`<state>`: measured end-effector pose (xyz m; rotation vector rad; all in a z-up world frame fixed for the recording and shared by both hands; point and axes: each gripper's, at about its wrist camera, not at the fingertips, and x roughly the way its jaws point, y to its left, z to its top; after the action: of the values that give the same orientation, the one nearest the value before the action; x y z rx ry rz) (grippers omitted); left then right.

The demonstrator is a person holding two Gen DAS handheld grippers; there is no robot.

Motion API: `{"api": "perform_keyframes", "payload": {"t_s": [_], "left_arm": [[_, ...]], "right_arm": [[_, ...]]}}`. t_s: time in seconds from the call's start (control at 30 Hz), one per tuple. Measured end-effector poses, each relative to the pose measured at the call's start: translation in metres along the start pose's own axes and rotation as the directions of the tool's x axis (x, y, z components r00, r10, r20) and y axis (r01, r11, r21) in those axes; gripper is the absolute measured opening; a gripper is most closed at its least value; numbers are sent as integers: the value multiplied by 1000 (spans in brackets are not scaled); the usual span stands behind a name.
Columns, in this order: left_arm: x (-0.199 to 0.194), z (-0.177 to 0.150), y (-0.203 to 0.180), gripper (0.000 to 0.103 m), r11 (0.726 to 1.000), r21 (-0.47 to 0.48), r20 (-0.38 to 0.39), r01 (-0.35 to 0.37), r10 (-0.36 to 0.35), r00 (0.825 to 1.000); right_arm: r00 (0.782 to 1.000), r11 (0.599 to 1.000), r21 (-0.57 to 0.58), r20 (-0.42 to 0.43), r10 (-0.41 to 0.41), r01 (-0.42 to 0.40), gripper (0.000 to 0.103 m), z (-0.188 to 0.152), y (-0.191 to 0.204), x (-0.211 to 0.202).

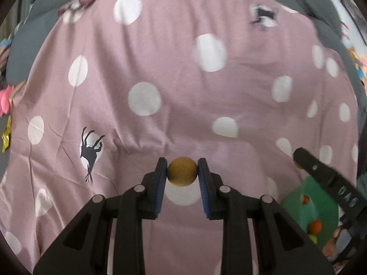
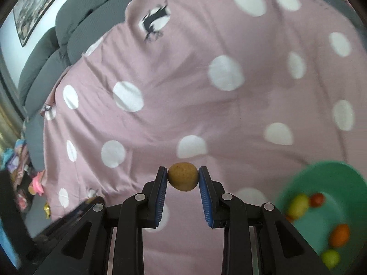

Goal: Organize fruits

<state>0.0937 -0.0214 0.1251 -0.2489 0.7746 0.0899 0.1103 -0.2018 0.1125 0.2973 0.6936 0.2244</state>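
Observation:
My left gripper (image 1: 182, 171) is shut on a round brown fruit (image 1: 182, 171), held above the pink dotted sheet (image 1: 174, 73). My right gripper (image 2: 183, 177) is shut on a second brown fruit (image 2: 183, 176), also above the sheet. A green bowl (image 2: 339, 178) at the lower right of the right wrist view holds several small fruits: yellow-green (image 2: 298, 205), red (image 2: 317, 199), orange (image 2: 340, 235) and green (image 2: 330, 257). The bowl (image 1: 298, 201) also shows in the left wrist view at the lower right, partly behind the right gripper's black arm (image 1: 330, 176).
A grey sofa back (image 2: 52, 52) runs behind the sheet, with a framed picture (image 2: 34, 6) on the wall. Colourful toys (image 2: 34, 185) lie at the left edge of the sheet. The left gripper's arm (image 2: 75, 213) shows at the lower left.

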Motion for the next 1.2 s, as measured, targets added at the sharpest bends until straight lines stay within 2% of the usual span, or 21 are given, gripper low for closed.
{"api": "perform_keyframes", "payload": {"t_s": [0.13, 0.27, 0.37, 0.47, 0.53, 0.6, 0.73, 0.9, 1.0, 1.07, 1.2], "left_arm": [[-21, -17, -31, 27, 995, 66, 19, 70, -72, 997], [-26, -31, -59, 27, 983, 131, 8, 131, -133, 991], [-27, -35, -77, 27, 975, 170, 7, 145, -148, 989], [-29, -40, -92, 27, 961, 197, -11, 195, -197, 980], [-28, -45, -104, 27, 950, 221, -21, 219, -220, 975], [-24, -51, -117, 27, 939, 247, -38, 238, -236, 971], [-18, -60, -142, 27, 916, 293, -85, 275, -262, 961], [-8, -70, -167, 27, 889, 319, -129, 327, -301, 945], [2, -75, -175, 27, 886, 323, -163, 334, -296, 941], [8, -78, -179, 27, 883, 326, -181, 337, -292, 939], [13, -82, -185, 27, 872, 319, -216, 370, -314, 925]], "right_arm": [[999, 996, 77, 27, -40, 38, 30, -25, -30, -30], [990, 984, 129, 47, -131, 124, 30, -47, -63, -55], [983, 972, 179, 77, -169, 153, 30, -49, -82, -71], [970, 956, 212, 92, -226, 203, 30, -49, -99, -79], [966, 944, 257, 97, -240, 208, 30, -50, -112, -84], [963, 934, 287, 99, -250, 213, 30, -53, -123, -90], [943, 912, 300, 97, -319, 278, 30, -55, -132, -96], [941, 899, 336, 89, -328, 281, 30, -58, -147, -99], [928, 884, 335, 67, -366, 325, 30, -60, -152, -99], [928, 881, 341, 61, -369, 328, 30, -62, -156, -99], [923, 873, 346, 46, -382, 344, 30, -63, -161, -99]]}}
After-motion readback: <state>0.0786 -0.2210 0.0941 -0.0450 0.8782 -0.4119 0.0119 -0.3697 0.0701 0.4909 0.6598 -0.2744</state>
